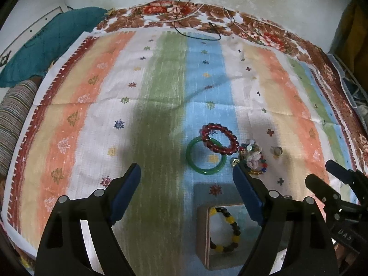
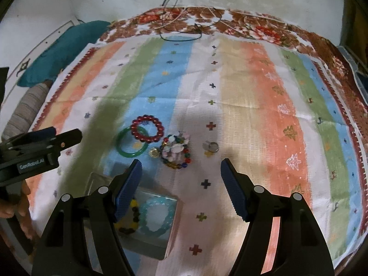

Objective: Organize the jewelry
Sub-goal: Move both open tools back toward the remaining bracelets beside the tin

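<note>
- Nearest the lens, the left gripper (image 1: 186, 179) stood wide open with nothing between its blue pads, pitched down at the striped cloth (image 1: 161, 87), apparently readied for the next pick.
- Just below it sat the open box (image 1: 202, 234), already holding a yellow-and-black bead bracelet (image 1: 226, 230); the right view also showed a pale turquoise bracelet (image 2: 153, 216) beside it, so sorting seemed partly done.
- Beyond the box the unsorted pieces lay clustered: a green bangle (image 1: 205, 156), with a red bead bracelet (image 1: 218, 139) overlapping its far edge, a multicoloured bead bracelet (image 2: 176, 151) heaped with pale shells or stones, a small gold ring (image 2: 154, 153), and a silver ring (image 2: 211, 146) a little apart.
- Likewise wide open and empty, the right gripper (image 2: 180, 172) hung over the cloth near that cluster.
</note>
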